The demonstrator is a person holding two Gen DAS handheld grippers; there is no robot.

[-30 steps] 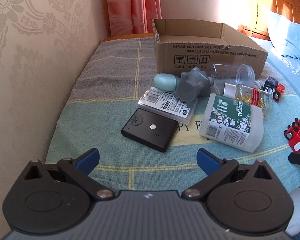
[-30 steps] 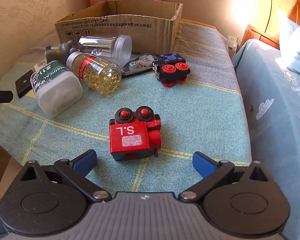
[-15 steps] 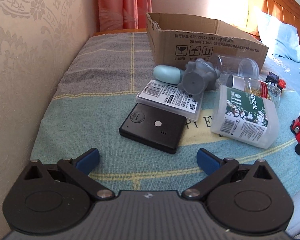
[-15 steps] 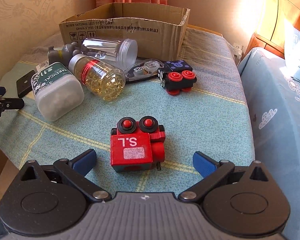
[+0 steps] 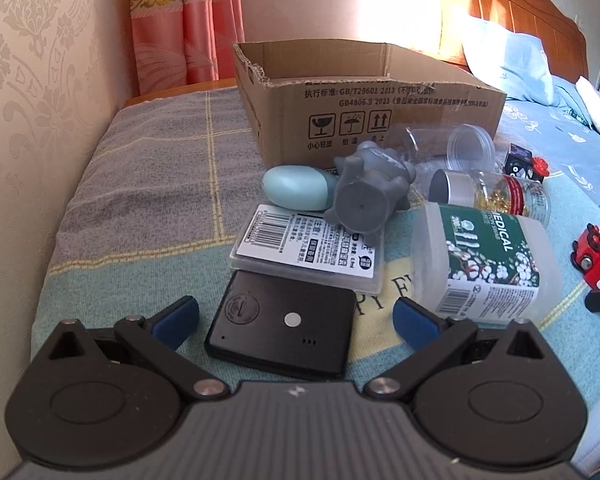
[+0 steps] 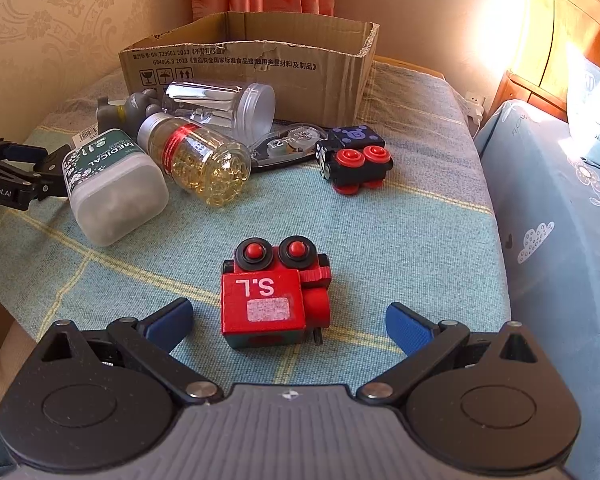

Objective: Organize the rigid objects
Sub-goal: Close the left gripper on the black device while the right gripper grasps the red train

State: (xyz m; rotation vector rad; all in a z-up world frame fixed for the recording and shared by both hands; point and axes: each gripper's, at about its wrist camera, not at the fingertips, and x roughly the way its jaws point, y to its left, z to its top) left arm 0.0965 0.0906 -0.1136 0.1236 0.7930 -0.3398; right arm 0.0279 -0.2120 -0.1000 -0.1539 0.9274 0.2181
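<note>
Left gripper [image 5: 295, 316] is spread wide and empty, fingers flanking a flat black device [image 5: 284, 332] on the striped cloth [image 5: 148, 208]. Beyond lie a barcoded clear case [image 5: 312, 248], grey figurine [image 5: 366, 196] and cardboard box [image 5: 364, 112]. Right gripper [image 6: 289, 322], wide open and empty, straddles the red toy train [image 6: 274, 294].

Left gripper [image 5: 295, 316] spread wide, its blue pads flanking the flat black rectangular device [image 5: 282, 332] on the blanket.
</note>
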